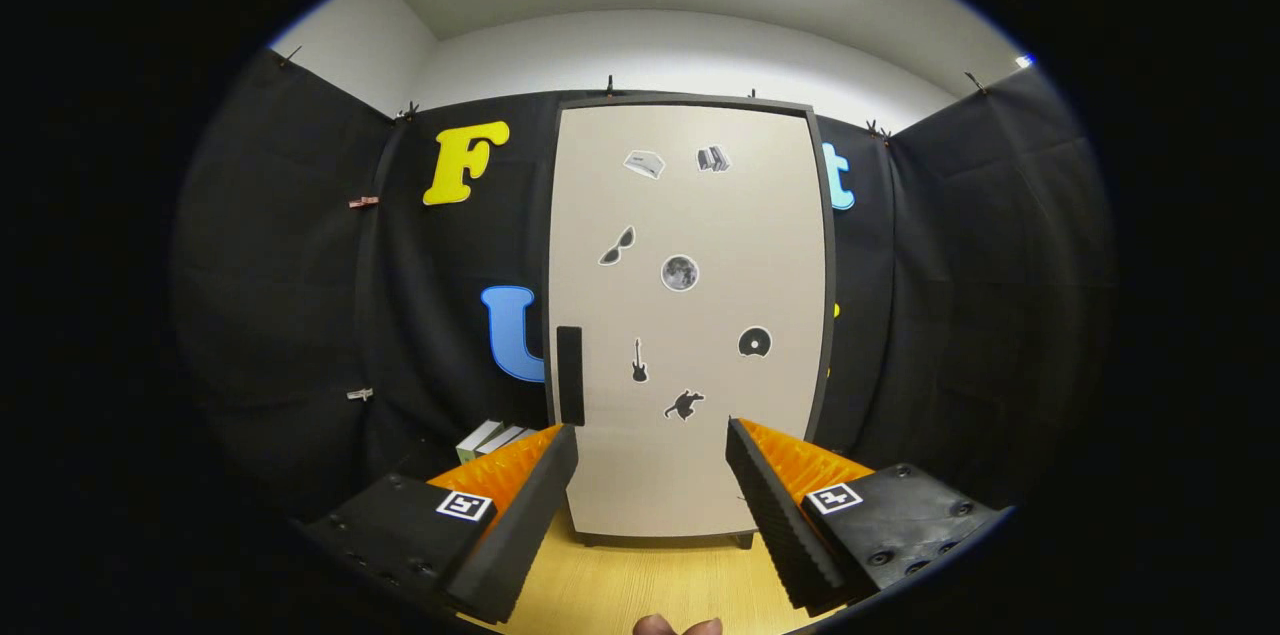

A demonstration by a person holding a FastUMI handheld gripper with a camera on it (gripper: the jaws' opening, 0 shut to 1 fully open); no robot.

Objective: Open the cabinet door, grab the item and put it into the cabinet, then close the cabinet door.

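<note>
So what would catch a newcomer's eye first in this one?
The tall pale cabinet door, shut and dotted with small stickers, stands straight ahead beyond the open gripper. Its dark handle sits on the door's edge just above one finger, with a boxed item beside the cabinet.

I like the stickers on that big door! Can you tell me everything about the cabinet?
The tall pale beige cabinet stands upright on the light wooden tabletop, against the black cloth wall. Its door is shut, framed by dark edges, with a black vertical handle on its left side. Small grey and black stickers dot the front, among them a moon and a guitar. The open gripper is short of it, touching nothing.
</note>
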